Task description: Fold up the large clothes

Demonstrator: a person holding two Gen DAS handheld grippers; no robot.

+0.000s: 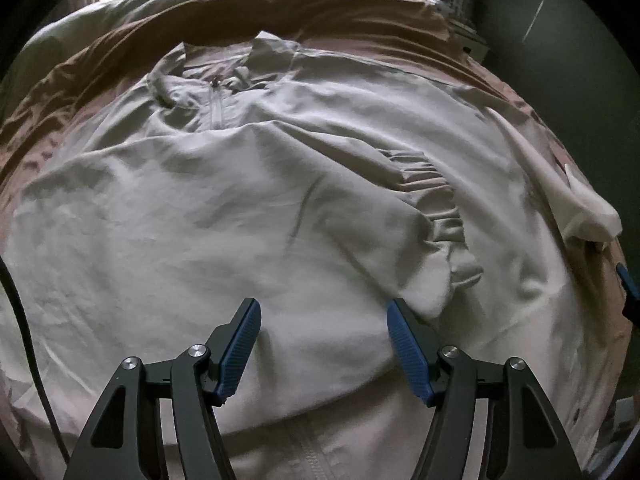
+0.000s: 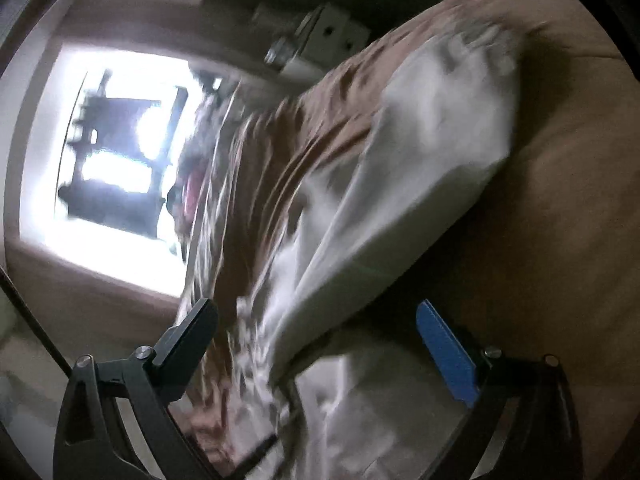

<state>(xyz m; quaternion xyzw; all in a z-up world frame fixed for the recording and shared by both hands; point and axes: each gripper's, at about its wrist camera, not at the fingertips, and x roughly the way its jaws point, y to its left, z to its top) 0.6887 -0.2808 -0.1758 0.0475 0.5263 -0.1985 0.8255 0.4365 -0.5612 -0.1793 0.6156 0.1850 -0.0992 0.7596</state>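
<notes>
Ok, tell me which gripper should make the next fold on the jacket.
Probably the left. The left gripper hangs open right over the jacket, beside the folded-in sleeve cuff. The right gripper is open too, but sits at the jacket's edge in a tilted, blurred view.

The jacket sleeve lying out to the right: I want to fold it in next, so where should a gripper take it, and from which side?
Grip the sleeve near its free end, which lies out over the brown bedding past the jacket body. Come from the outer right with the open right gripper; that end lies clear of the body.
</notes>
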